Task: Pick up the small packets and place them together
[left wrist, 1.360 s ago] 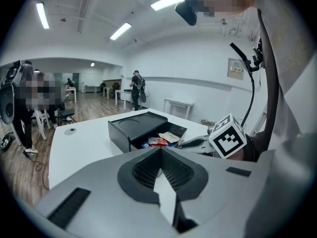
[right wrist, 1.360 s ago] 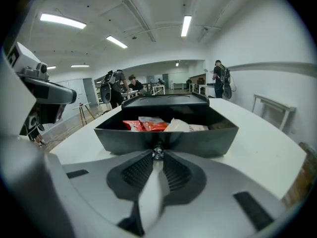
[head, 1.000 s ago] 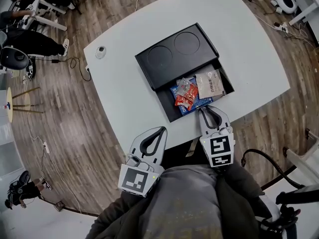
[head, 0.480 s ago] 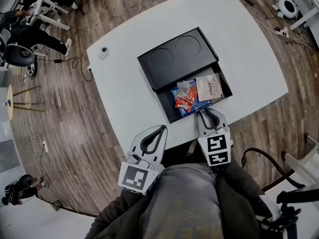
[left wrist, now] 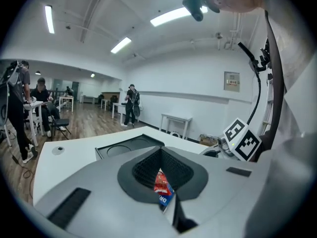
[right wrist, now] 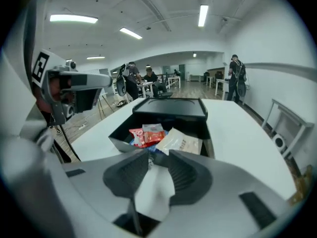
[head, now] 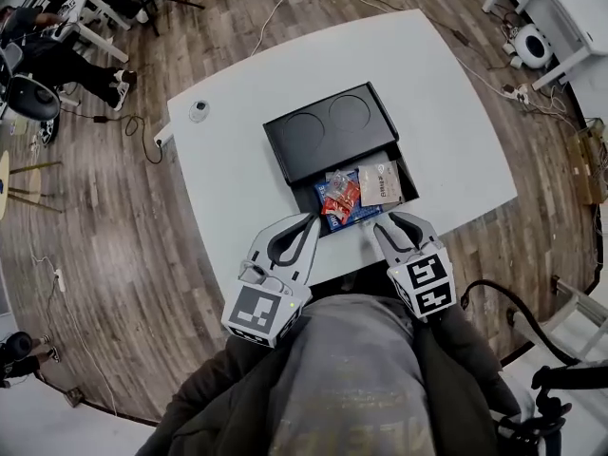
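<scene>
Grey-shelled, the left gripper point(head: 311, 218) hung over the near edge of the desk point(head: 228, 188), jaws together and gripping nothing. To its right was the right gripper point(head: 392, 222); its jaws had just been opening and stood narrowly apart, with nothing between them. Just beyond both lay the black tray point(head: 407, 173), whose open compartment held the small packets heaped together: a red packet point(head: 339, 198) on a blue packet point(head: 359, 213), and a beige packet point(head: 378, 182) at their right. Farther off sat the black lid point(head: 328, 131) with two round recesses.
</scene>
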Motion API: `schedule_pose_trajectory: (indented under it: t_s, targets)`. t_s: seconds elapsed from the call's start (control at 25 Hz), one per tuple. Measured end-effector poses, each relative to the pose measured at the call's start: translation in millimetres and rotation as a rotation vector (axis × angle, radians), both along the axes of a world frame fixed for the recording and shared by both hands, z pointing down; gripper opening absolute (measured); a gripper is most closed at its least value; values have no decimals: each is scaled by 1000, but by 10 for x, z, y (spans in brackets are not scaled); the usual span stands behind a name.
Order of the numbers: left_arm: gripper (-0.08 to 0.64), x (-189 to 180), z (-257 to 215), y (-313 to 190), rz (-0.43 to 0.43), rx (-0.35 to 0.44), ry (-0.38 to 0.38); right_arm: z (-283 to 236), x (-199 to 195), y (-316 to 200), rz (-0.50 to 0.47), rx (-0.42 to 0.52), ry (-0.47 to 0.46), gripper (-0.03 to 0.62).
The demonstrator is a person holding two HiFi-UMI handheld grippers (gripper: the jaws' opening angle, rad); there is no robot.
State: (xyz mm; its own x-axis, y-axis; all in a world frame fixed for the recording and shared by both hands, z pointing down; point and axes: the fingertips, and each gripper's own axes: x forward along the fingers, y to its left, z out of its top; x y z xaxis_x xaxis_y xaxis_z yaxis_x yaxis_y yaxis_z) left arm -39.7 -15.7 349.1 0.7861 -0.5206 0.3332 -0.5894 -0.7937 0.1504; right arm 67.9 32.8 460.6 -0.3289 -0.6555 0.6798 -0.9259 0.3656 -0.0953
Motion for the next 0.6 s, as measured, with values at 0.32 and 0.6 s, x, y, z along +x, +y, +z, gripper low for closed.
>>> schedule_pose_trajectory:
  t_s: [0.32, 0.6]
  targets:
    - [3, 111, -223, -253, -66, 63, 50, -556, -20, -590, -133, 136, -23, 127]
    - [3, -125, -109, -419, -191, -14, 22, -69, -341, -890, -327, -32, 42, 127]
